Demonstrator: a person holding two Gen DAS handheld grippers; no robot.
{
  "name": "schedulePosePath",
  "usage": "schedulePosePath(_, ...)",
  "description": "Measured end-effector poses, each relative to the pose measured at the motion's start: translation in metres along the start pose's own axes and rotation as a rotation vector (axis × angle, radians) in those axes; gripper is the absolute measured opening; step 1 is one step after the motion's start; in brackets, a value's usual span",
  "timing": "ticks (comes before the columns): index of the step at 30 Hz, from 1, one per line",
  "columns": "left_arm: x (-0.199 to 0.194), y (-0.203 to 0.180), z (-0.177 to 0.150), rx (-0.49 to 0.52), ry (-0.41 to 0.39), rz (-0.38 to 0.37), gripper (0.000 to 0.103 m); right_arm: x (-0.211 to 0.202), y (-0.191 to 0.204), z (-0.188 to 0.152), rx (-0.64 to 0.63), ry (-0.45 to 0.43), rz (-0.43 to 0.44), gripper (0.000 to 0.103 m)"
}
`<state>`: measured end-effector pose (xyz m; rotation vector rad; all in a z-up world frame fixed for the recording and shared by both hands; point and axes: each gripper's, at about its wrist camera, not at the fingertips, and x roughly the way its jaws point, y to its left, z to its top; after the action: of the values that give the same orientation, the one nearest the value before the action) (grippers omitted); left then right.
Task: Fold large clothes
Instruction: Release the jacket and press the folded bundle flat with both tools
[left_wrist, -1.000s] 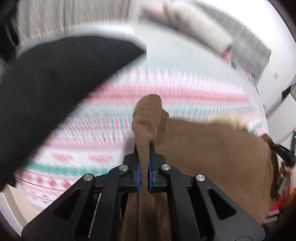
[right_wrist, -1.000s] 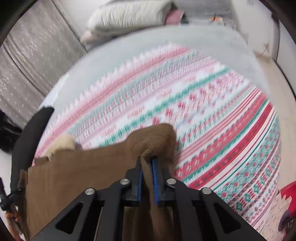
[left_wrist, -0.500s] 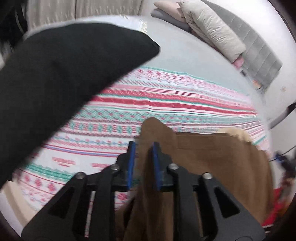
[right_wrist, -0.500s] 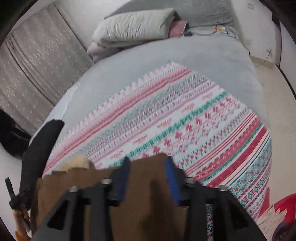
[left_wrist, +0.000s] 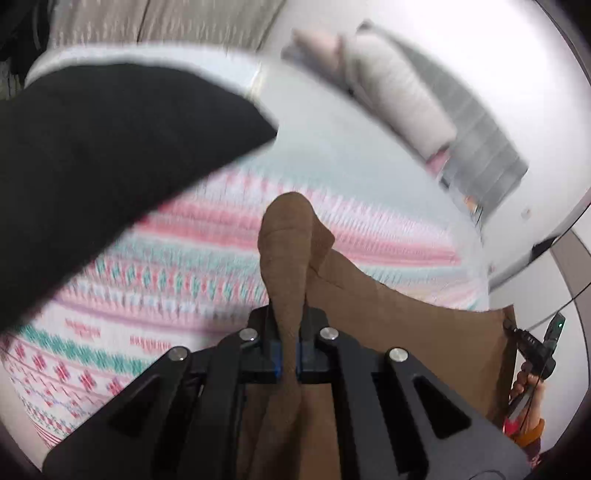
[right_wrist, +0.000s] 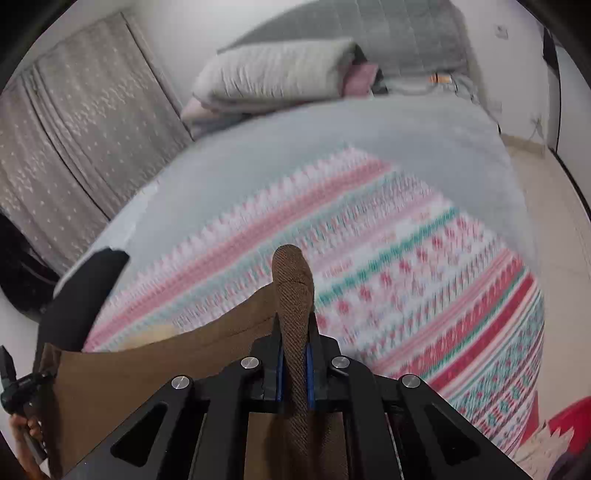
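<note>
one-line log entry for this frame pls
left gripper: re-closed on brown garment | right gripper: re-closed on it | blanket: beneath

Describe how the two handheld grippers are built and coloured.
Both match. The left gripper and right gripper have matte black angular linkage arms with triangular cutouts, round silver pivot bolts, and blue pads lining the narrow black fingers. No cables or markings show on them.

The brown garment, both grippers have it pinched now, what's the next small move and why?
Probably carry both corners forward over the patterned blanket and lay them down. The left gripper and right gripper each clamp a bunched corner of the brown garment, its edge stretched between them above the bed.
</note>
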<state>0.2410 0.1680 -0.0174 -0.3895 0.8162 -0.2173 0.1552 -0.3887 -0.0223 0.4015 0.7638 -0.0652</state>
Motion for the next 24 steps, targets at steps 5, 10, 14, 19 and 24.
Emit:
schedulePosePath(5,0.04,0.006,-0.01,0.136,-0.002,0.162,0.014,0.017,0.03,0.018,-0.08,-0.066,-0.057,0.009)
schedulePosePath(10,0.094,0.033,-0.048,0.153,0.169,0.367,0.024,0.085,0.018,-0.021,-0.175,0.123,-0.214,0.018)
schedulePosePath(14,0.054,0.015,-0.033,0.146,0.065,0.39,0.059,0.076,0.009,-0.036,-0.181,0.124,-0.241,0.025)
schedulePosePath(19,0.021,-0.063,-0.051,0.265,-0.051,0.251,0.087,0.023,0.065,-0.037,-0.291,-0.05,-0.201,0.075)
schedulePosePath(24,0.065,-0.093,-0.097,0.306,0.076,0.165,0.091,0.031,0.148,-0.085,-0.374,-0.006,0.036,0.089)
